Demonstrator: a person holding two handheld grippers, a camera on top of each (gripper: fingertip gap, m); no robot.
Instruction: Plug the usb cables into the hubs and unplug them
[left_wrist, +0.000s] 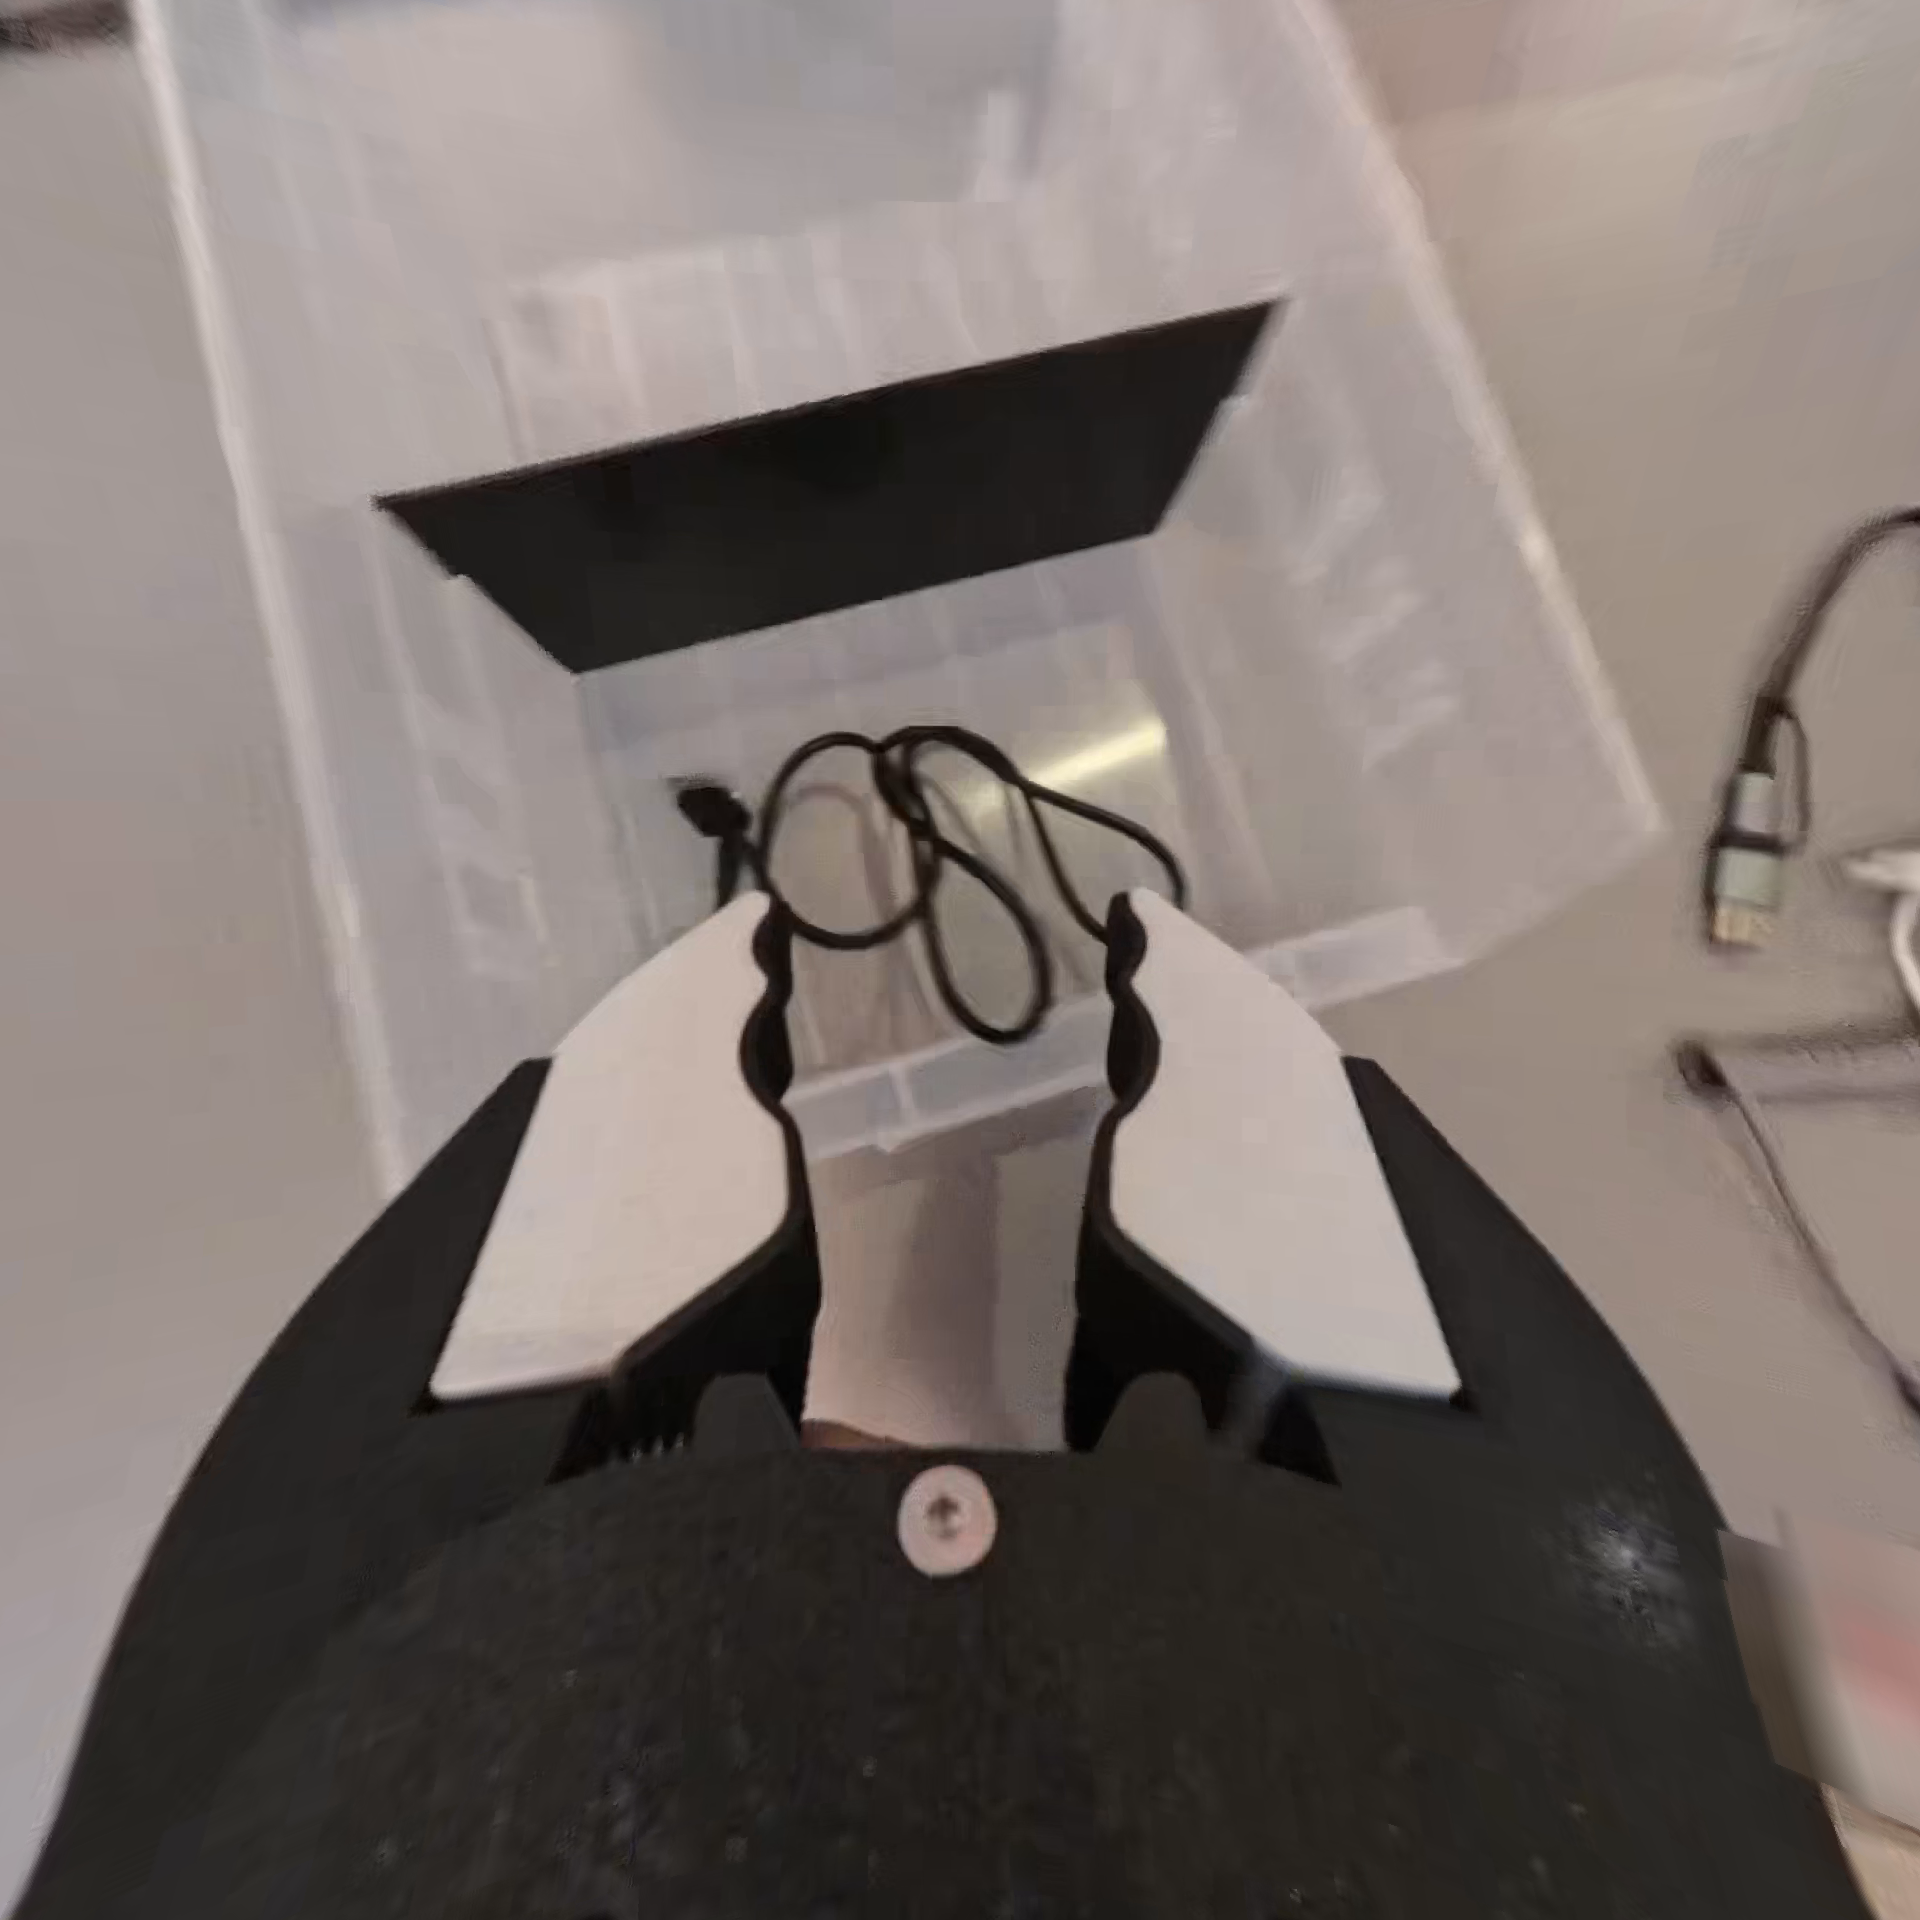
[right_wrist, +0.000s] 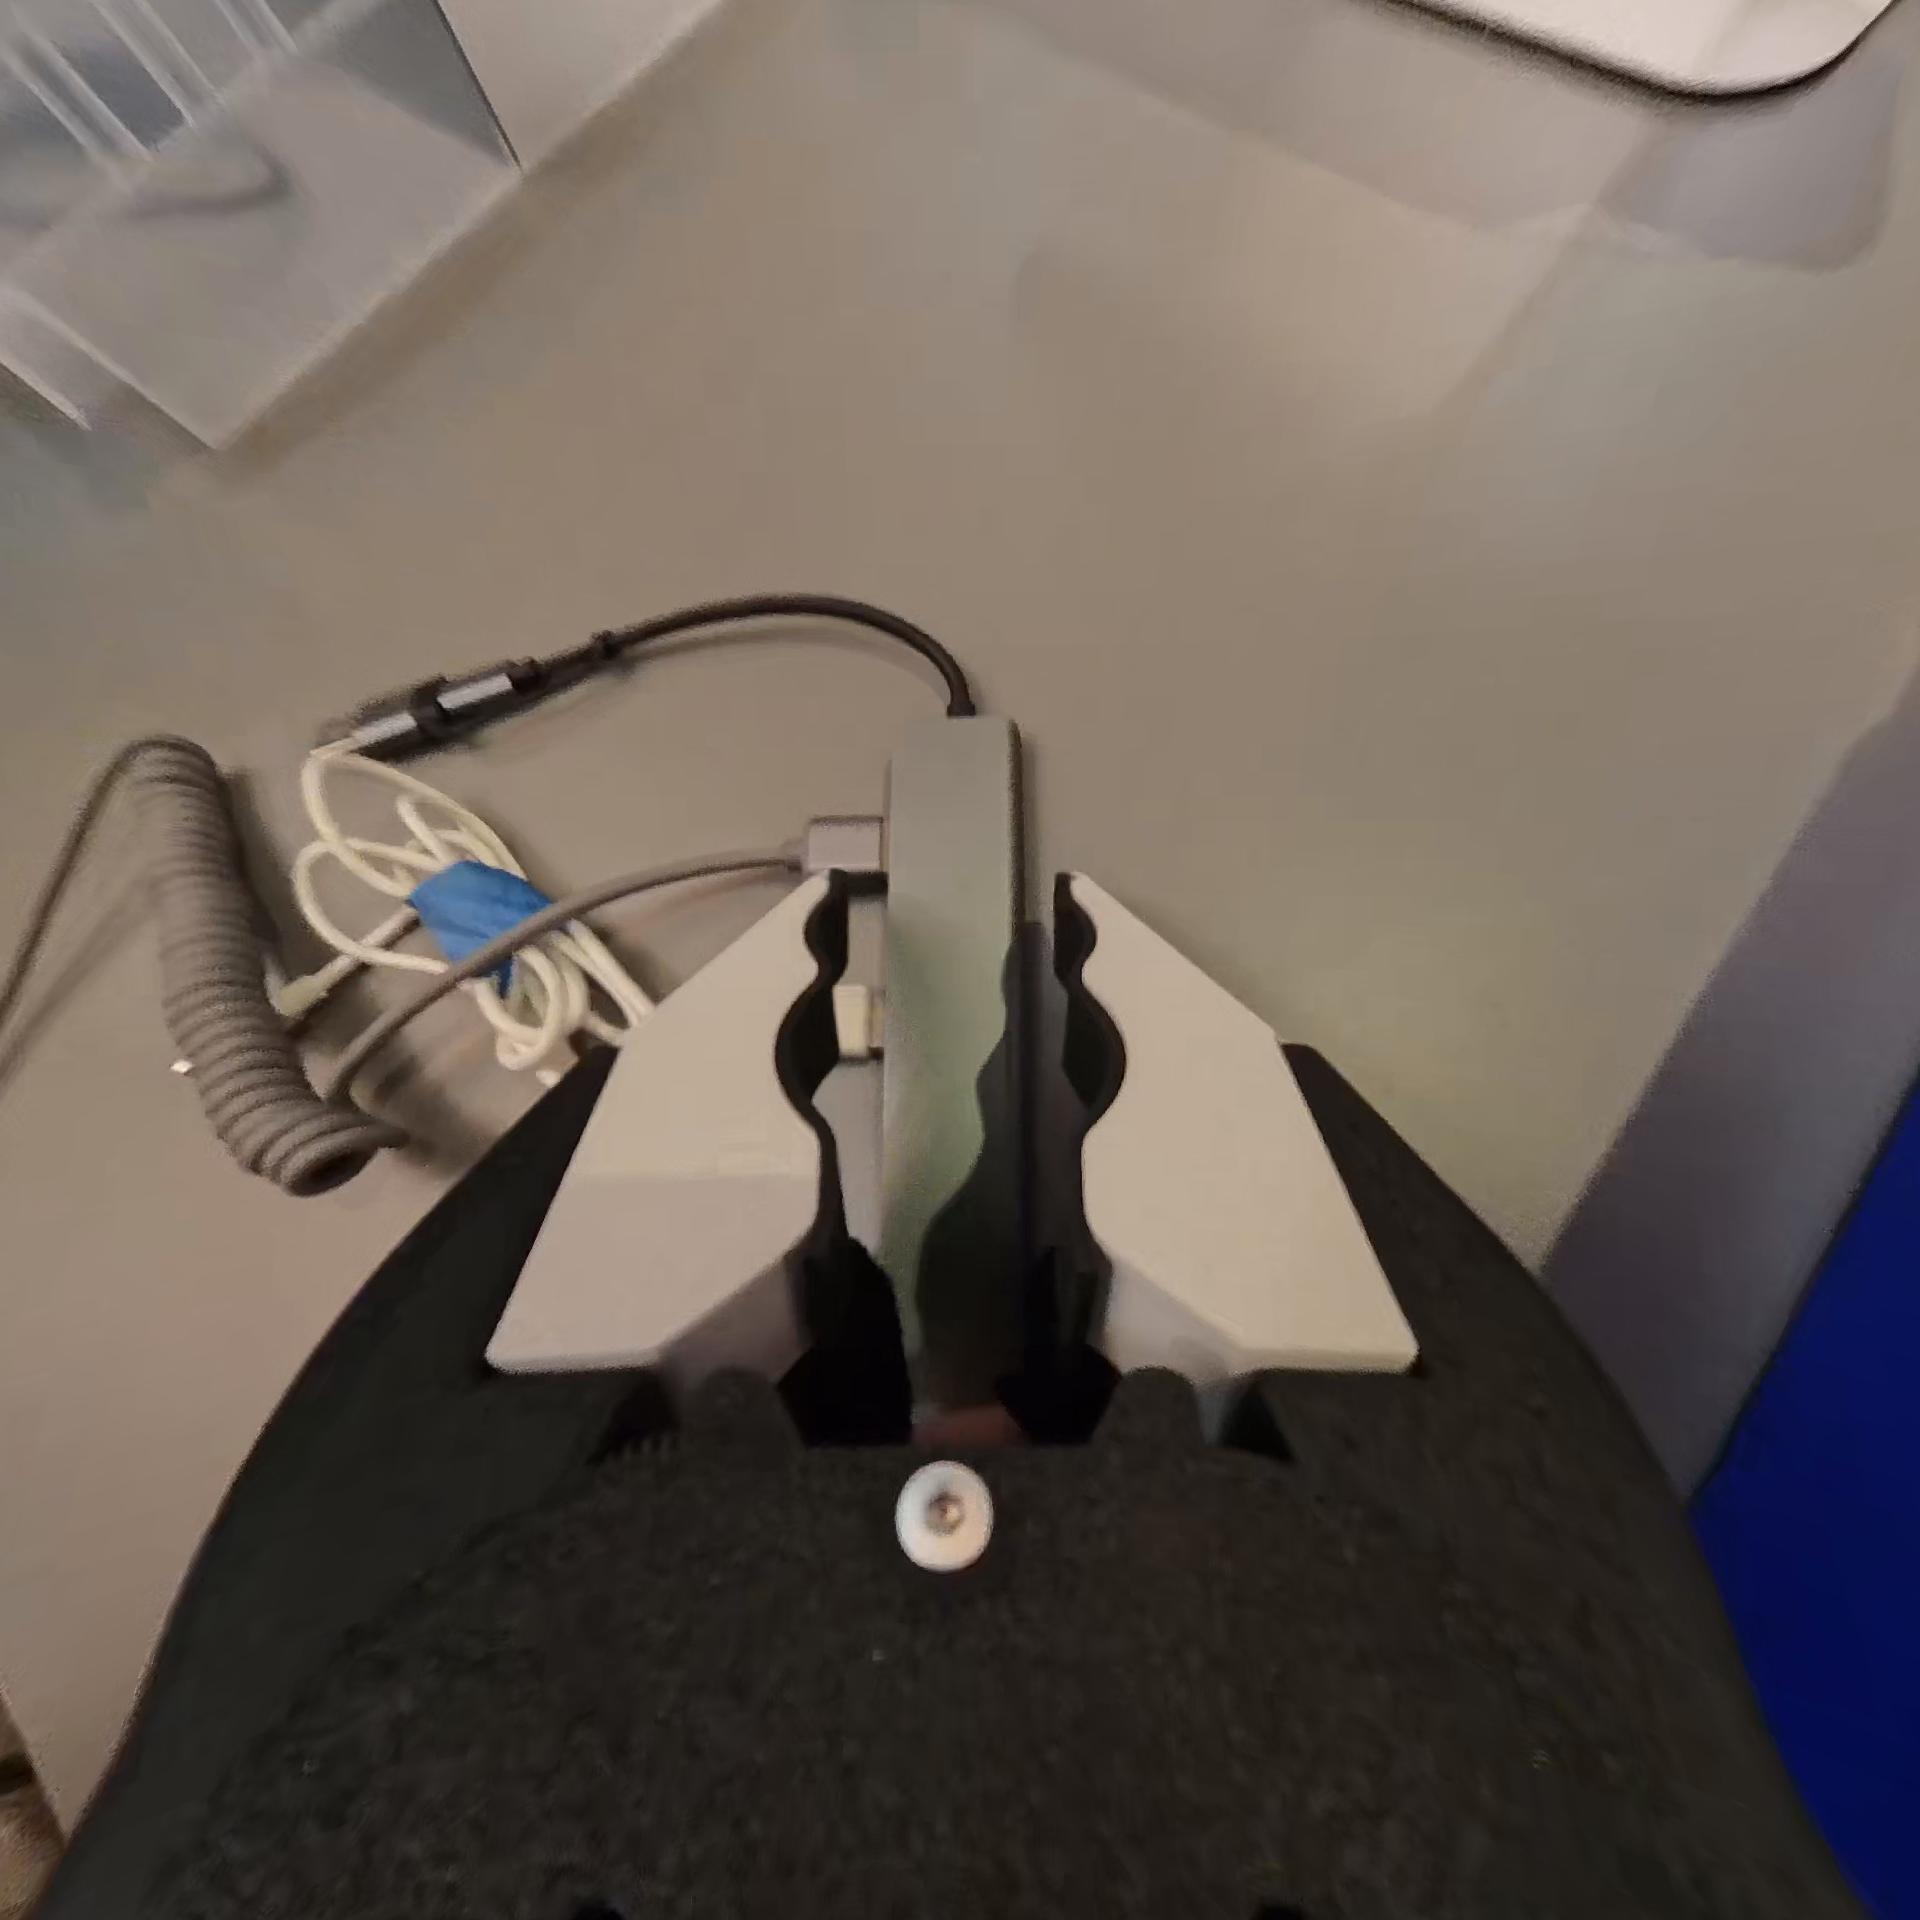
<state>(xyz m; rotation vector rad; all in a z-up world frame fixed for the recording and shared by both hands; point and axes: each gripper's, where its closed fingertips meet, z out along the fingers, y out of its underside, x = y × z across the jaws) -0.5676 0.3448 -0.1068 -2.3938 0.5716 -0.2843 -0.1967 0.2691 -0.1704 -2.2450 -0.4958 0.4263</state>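
In the right wrist view, a slim grey USB hub (right_wrist: 951, 810) lies on the table between the fingers of my right gripper (right_wrist: 948, 883), which is closed around it. A grey plug (right_wrist: 842, 840) and a white plug (right_wrist: 857, 1023) sit in its left side. The hub's own black lead (right_wrist: 790, 613) curves off to the left. My left gripper (left_wrist: 943, 904) is open and empty, held above a clear plastic bin (left_wrist: 1403, 520). A thin black cable (left_wrist: 987, 831) lies coiled on the bin's floor.
A black flat panel (left_wrist: 831, 488) lies across the bin. A white cable bundle with blue tape (right_wrist: 468, 904) and a coiled grey cable (right_wrist: 229, 987) lie left of the hub. A grey braided cable with a USB plug (left_wrist: 1745, 831) lies right of the bin. A blue object (right_wrist: 1818, 1351) stands at the right. The grippers' ends are close to 40 centimeters from one another.
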